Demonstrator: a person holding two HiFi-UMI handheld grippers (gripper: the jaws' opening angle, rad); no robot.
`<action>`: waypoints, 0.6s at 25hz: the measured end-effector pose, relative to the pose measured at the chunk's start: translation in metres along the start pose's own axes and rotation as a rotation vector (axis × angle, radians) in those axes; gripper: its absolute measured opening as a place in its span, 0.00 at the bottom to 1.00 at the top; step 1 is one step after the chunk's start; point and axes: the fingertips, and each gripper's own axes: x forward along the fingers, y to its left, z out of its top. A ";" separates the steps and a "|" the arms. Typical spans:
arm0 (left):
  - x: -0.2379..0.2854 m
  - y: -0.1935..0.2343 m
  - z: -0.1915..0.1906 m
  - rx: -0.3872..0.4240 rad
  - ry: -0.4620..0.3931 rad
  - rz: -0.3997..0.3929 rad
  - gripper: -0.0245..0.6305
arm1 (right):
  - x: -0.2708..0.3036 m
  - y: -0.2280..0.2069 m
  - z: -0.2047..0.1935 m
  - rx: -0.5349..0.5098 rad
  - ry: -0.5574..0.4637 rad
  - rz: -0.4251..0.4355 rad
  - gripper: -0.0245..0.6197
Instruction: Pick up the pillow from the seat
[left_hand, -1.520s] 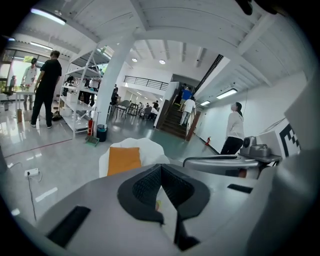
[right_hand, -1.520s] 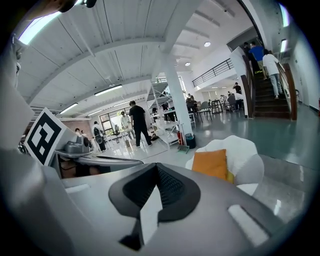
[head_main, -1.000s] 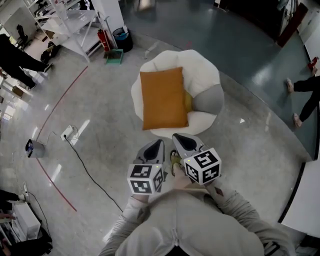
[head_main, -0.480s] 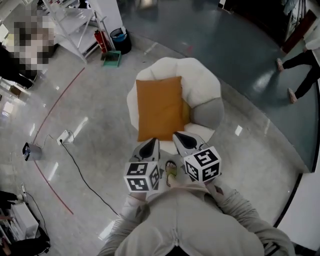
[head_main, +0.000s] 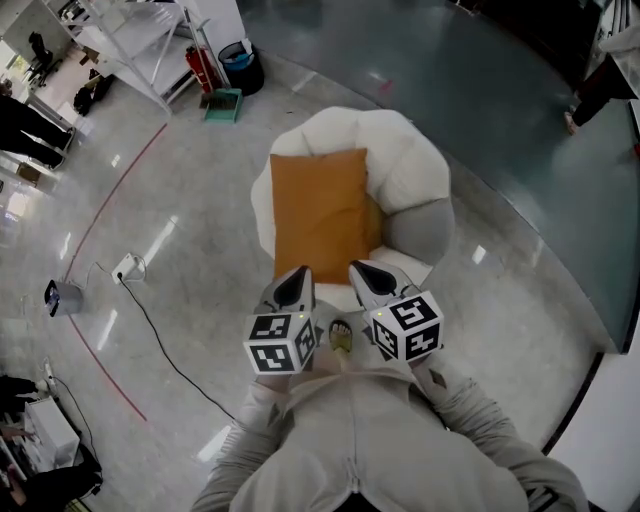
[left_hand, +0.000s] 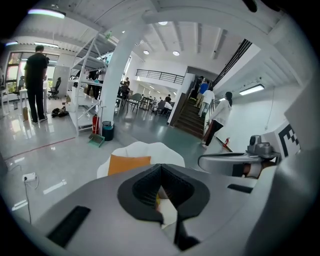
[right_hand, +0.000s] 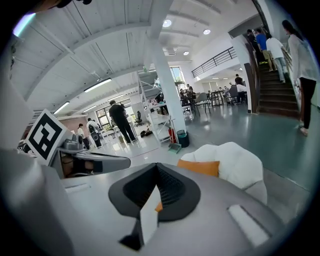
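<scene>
I record an orange pillow (head_main: 320, 215), centre frame, on a cream-white seat (head_main: 400, 150) with a grey cushion (head_main: 422, 225) at its right. Left tongs (head_main: 302, 270) and right tongs (head_main: 356, 266) are grey; both carry black-and-white square markers. Floor (head_main: 180, 250): pale speckled grey, dark teal upper right.

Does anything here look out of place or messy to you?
Mostly tidy. The orange rectangular pillow lies flat but off-centre, toward one side of the white padded round chair. A white power strip trails a loose black cable across the floor.
</scene>
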 end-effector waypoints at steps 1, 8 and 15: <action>0.005 0.002 0.001 -0.003 0.005 0.005 0.04 | 0.003 -0.004 -0.001 0.005 0.005 0.000 0.04; 0.034 0.025 -0.002 -0.017 0.059 0.023 0.04 | 0.034 -0.025 -0.012 0.052 0.055 -0.011 0.04; 0.068 0.065 -0.015 -0.068 0.107 0.042 0.04 | 0.070 -0.062 -0.030 0.089 0.105 -0.065 0.04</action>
